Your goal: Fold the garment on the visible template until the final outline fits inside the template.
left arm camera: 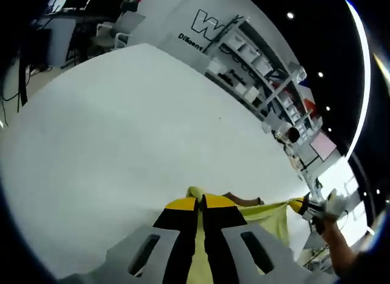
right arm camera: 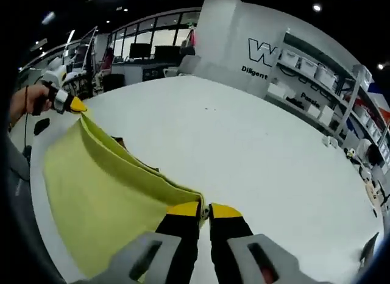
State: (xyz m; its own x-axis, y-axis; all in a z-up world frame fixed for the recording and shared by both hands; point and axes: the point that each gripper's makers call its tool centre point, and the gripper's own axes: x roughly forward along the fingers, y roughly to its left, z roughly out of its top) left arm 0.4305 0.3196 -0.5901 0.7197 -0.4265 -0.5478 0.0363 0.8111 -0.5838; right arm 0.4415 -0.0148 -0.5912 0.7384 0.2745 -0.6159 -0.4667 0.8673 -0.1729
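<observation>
A yellow-green garment hangs stretched between two hand-held tools above a large white worktop.

In the right gripper view, the right tool rises from the bottom edge, its yellow-tipped black jaws pressed together on one corner of the garment's upper hem. The cloth runs away from it toward the upper left, its top edge taut and slightly sagging, and the body of the fabric drapes down along the near rim of the worktop. At the far end of that edge, the left tool pinches the other corner, held by a person's hand with the wrist roughly level.

In the left gripper view, the left tool stands at the bottom with its jaws closed on a bunched fold of the garment. The hem leads to the right, where the right tool grips it, carried by a gloved hand on a forearm reaching in from the lower right.

Storage shelves and a white wall with dark lettering stand beyond the worktop.
</observation>
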